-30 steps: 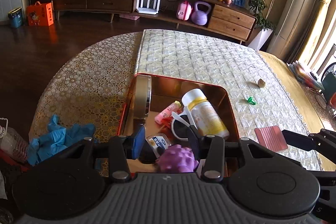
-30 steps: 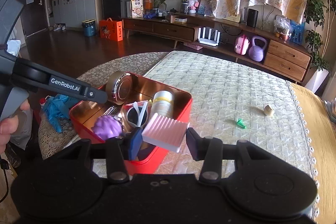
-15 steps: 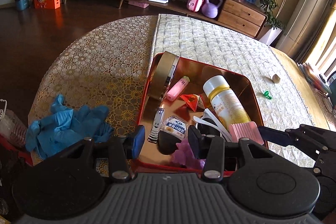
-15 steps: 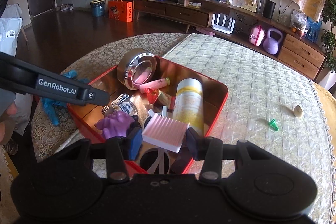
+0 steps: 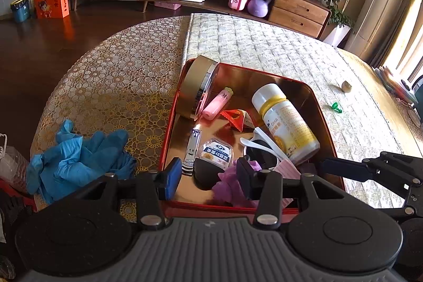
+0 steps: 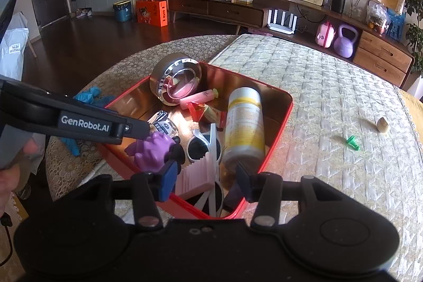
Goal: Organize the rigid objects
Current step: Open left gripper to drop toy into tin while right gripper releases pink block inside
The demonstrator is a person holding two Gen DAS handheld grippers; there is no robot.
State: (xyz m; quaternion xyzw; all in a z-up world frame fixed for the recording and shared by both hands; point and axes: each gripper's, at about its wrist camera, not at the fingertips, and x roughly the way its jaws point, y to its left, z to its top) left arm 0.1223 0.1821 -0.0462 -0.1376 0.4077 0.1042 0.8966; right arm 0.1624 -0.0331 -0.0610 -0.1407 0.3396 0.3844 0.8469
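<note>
Pink ridged block (image 5: 286, 166) now lies in the red tin (image 5: 327, 123) at its near right corner, against the sunglasses (image 5: 260, 147) and bottle (image 5: 286, 120); a second ago it was outside. The left gripper (image 5: 208, 173) hovers spread and empty over the near edge.

From the right wrist, the right gripper (image 6: 205, 175) has let go: fingers apart, block (image 6: 197, 173) resting free between them. That piece looks stowed; the green peg (image 6: 353, 142) and pale nugget (image 6: 383, 124) remain on the tablecloth (image 6: 330, 97).

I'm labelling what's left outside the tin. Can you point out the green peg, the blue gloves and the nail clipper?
green peg (image 6: 353, 142), right wrist view, on its body.
blue gloves (image 5: 76, 159), left wrist view, middle of the pile.
nail clipper (image 5: 191, 147), left wrist view, on its lever.
</note>
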